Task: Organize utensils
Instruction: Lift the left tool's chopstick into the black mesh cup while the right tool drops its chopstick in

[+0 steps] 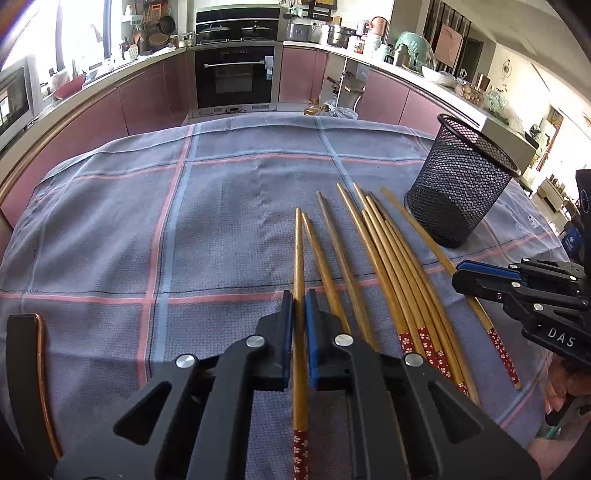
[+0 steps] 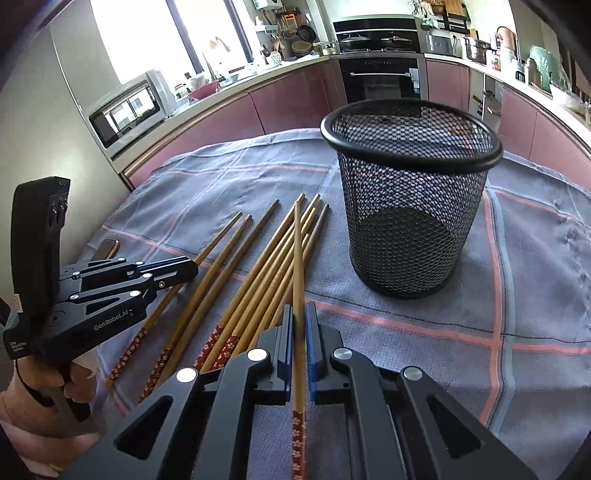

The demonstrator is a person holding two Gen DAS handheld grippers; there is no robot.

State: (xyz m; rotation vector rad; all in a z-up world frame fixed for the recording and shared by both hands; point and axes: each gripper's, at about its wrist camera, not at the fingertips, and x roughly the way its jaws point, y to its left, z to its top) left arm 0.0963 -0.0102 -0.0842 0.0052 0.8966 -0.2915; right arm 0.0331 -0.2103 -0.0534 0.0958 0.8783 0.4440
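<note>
Lettering "GenRobot.AI" on left gripper [image 2: 184, 267], "DAS" on right gripper [image 1: 463, 273]

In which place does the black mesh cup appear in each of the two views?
Left wrist view: the black mesh cup stands at the right, beyond the chopsticks.
Right wrist view: the cup stands upper centre, right of the chopsticks.
Shared landmark: the black oven in the pink cabinets behind.

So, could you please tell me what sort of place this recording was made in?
Most likely a home kitchen: a built-in oven sits under a stove with lidded pans, a microwave stands on the counter, and pink cabinets run along the walls.
</note>
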